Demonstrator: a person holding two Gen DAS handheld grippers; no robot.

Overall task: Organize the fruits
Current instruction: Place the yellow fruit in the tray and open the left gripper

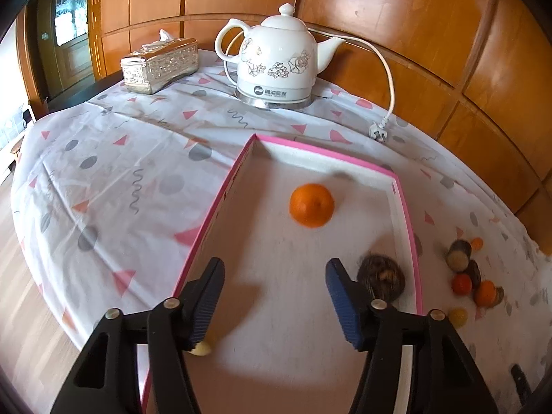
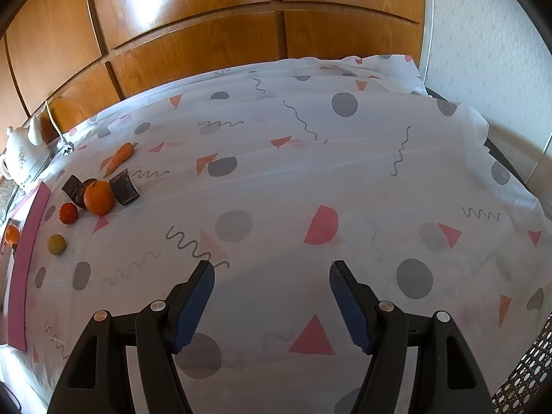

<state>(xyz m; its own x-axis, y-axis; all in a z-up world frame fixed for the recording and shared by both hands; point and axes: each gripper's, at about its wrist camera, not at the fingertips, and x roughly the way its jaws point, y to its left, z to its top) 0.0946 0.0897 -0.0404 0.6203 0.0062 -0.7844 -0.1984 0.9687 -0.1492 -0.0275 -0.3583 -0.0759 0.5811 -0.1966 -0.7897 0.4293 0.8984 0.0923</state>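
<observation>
A pink-rimmed box [image 1: 407, 220] with a white floor lies on the patterned cloth. On that floor sit an orange [image 1: 311, 205], slightly blurred, a dark brown round fruit [image 1: 381, 277] by the right wall, and a small pale yellow piece [image 1: 201, 348] under my left finger. My left gripper [image 1: 274, 264] hangs open over the box's near end with nothing between its pads. To the box's right lies a loose pile: an orange [image 2: 99, 197], a small red-orange fruit [image 2: 68, 213], a yellow-green ball [image 2: 57, 244], dark brown chunks [image 2: 125, 186] and a carrot [image 2: 120, 157]. My right gripper [image 2: 270, 267] is open over bare cloth, well right of the pile.
A white floral kettle [image 1: 276, 58] with its cord and plug [image 1: 377, 134] stands behind the box. A silver tissue box [image 1: 160, 65] is at the back left. Wooden panelling [image 2: 193, 48] backs the table. The cloth drops off at the left and right edges.
</observation>
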